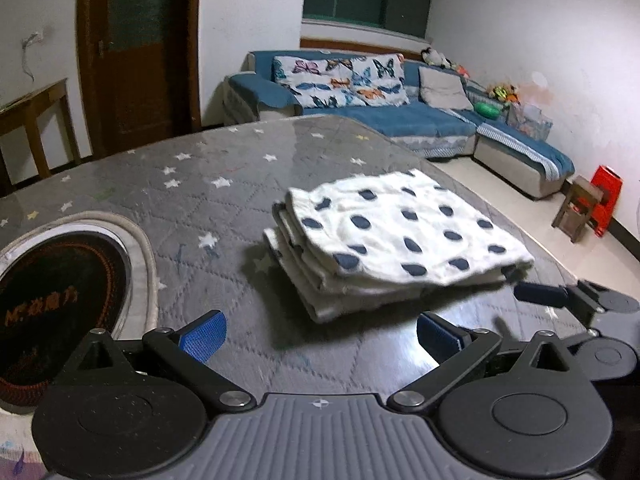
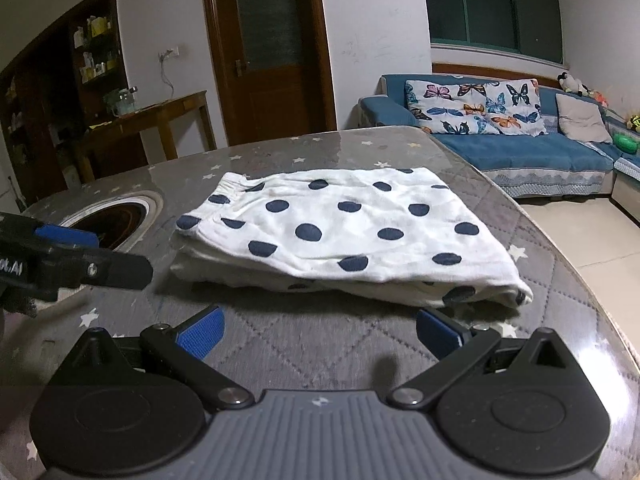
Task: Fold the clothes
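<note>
Bare table (image 2: 320,344) before folded polka-dot garment (image 2: 340,232), inset stove ring (image 1: 60,300) left, table edge right

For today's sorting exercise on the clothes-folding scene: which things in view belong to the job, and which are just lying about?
Belongs to the job:
polka-dot garment, folded on the table
left gripper, jaws open
right gripper, jaws open

Just lying about:
blue sofa
butterfly cushion
red stool
wooden side table
</note>
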Motion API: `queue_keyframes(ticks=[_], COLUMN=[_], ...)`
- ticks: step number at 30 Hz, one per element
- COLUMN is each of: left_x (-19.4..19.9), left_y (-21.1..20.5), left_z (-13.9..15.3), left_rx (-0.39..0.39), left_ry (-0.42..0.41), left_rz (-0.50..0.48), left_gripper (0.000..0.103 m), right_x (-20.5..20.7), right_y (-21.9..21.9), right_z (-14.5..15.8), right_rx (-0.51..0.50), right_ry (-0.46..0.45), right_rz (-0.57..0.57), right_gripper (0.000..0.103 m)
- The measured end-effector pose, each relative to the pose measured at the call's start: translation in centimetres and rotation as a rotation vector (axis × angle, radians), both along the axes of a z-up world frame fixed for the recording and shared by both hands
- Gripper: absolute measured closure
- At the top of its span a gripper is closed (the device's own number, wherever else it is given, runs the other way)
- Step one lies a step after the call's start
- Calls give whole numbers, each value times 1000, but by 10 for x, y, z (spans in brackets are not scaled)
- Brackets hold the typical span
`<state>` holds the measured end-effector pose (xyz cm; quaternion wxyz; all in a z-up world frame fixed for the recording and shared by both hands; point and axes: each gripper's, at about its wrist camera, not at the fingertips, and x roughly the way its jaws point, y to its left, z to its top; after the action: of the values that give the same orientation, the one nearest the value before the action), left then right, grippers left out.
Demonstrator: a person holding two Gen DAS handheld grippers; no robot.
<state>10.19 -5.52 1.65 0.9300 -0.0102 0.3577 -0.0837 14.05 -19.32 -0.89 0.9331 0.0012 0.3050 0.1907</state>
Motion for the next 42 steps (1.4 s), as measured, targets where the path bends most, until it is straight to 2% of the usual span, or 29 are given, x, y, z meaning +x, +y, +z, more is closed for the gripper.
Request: queue_keyframes(ticks=[21, 42], left_x=[-24, -17], left_y=[-4, 0], left_z=[-18, -21], left_rx=[30, 44], left_ry=[38, 34], left_rz=[-10, 9], left_gripper=[0, 0], right_x=[-16, -1], right_y=[-5, 1], right_z=[-8, -9], right_rx=[-37, -83], right_ry=[21, 38], right_rz=[-31, -71], right_gripper=[0, 0])
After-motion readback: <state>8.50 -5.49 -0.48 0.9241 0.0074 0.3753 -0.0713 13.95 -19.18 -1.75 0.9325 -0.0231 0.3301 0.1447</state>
